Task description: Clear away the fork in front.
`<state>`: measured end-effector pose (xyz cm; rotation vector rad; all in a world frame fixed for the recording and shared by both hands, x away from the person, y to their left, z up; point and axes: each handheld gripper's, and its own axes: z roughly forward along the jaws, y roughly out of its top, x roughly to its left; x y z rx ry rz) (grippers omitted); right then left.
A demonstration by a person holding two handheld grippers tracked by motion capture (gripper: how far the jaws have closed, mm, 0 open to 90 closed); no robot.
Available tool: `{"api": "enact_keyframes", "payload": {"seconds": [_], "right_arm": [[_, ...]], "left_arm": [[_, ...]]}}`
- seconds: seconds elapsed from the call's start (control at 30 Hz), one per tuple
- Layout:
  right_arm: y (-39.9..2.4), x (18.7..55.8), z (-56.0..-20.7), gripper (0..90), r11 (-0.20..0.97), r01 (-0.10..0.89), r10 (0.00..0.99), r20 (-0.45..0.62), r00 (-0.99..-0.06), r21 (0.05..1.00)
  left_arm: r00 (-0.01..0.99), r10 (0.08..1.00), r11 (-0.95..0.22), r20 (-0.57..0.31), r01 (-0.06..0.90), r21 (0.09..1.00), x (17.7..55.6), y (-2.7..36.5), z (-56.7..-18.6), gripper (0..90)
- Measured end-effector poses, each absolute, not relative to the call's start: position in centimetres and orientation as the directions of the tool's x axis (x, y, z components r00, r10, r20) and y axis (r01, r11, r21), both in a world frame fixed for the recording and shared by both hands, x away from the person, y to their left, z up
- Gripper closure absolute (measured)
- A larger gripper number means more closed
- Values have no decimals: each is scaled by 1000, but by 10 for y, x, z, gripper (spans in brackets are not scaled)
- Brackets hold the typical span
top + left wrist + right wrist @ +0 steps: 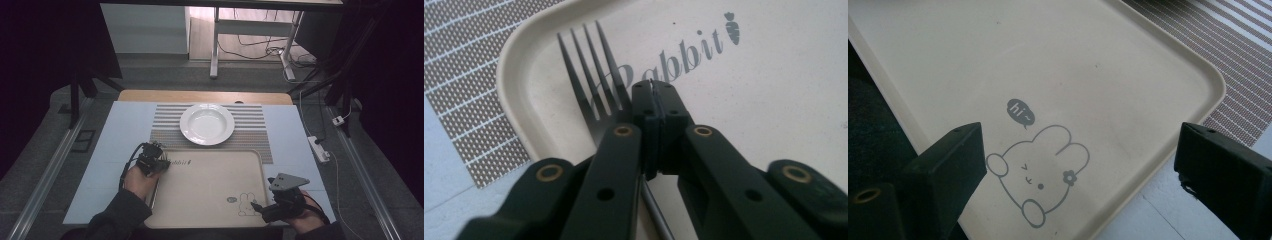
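"Where was the fork [596, 82]?"

"Dark, four-tined metal, pinched in the left gripper [655, 107], tines toward eleven o'clock over the smooth cream tray [774, 100]. The high view lost it."

"The right gripper [1078, 165]?"

"Spread wide above the tray's rabbit drawing [1040, 175]. A round white plate [207, 123] sat on the striped woven mat [255, 125] at twelve."

The fork [596, 90] shows its tines at the tray's [519, 55] corner, but its neck is hidden behind the closed jaws of the left gripper [655, 95] — the handle runs off the bottom edge. In the high view the fork is too small to make out — the right gripper [257, 206] hides part of the tray's near edge.
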<state>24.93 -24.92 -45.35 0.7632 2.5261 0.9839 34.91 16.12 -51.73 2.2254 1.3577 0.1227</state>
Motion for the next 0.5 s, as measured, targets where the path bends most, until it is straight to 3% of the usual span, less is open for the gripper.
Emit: {"api": "enact_keyframes", "payload": {"seconds": [0.13,0.3,0.5], "right_arm": [[-250,250,-454,67,611,372,593,-92,-800,699],[-253,250,-454,60,594,396,618,-81,-782,700],[-260,247,-454,32,564,424,663,-82,-744,709]], "left_arm": [[545,816,-387,-190,761,521,343,161,-510,735],[626,755,-419,-197,691,589,324,165,-490,506],[671,696,-356,-255,631,689,289,185,-470,252]]}}
